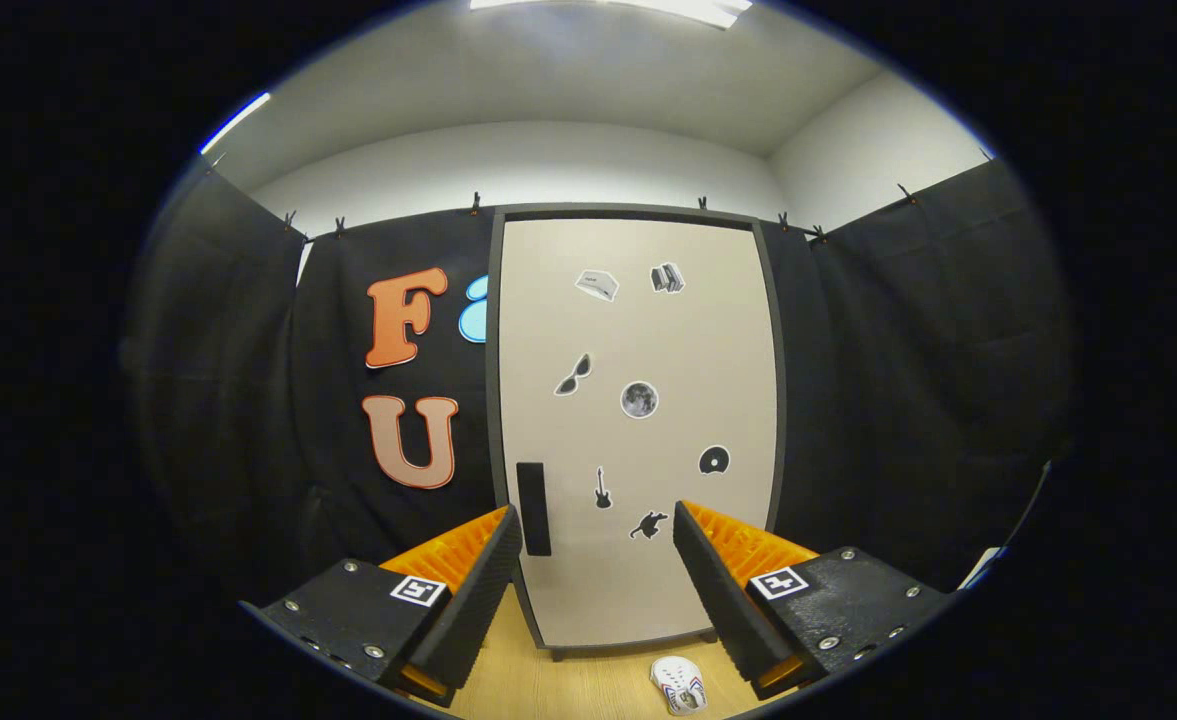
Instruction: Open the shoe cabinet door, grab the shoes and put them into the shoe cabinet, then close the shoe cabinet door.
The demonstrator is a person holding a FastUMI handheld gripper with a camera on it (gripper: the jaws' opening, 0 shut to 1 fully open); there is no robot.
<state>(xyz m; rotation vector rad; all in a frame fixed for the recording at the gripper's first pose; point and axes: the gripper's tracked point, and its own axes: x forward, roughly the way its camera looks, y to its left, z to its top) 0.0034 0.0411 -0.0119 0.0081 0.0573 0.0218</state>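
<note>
A tall shoe cabinet (638, 330) with a beige door in a dark frame stands upright against the black cloth wall, straight beyond my fingers. Its door is closed and carries several small stickers. A black vertical handle (533, 508) sits low on the door's left edge, just ahead of my left finger (473, 575). My gripper (596, 535) is open, with nothing between the orange-and-black fingers. A white shoe (679, 685) with coloured markings lies on the wooden floor in front of the cabinet, below and between the fingers, nearer the right finger (723, 575).
Black cloth walls close in the booth on the left, behind and on the right. The wooden floor (568, 685) runs from the cabinet's foot toward me. White room walls and ceiling lights rise above the cloth.
</note>
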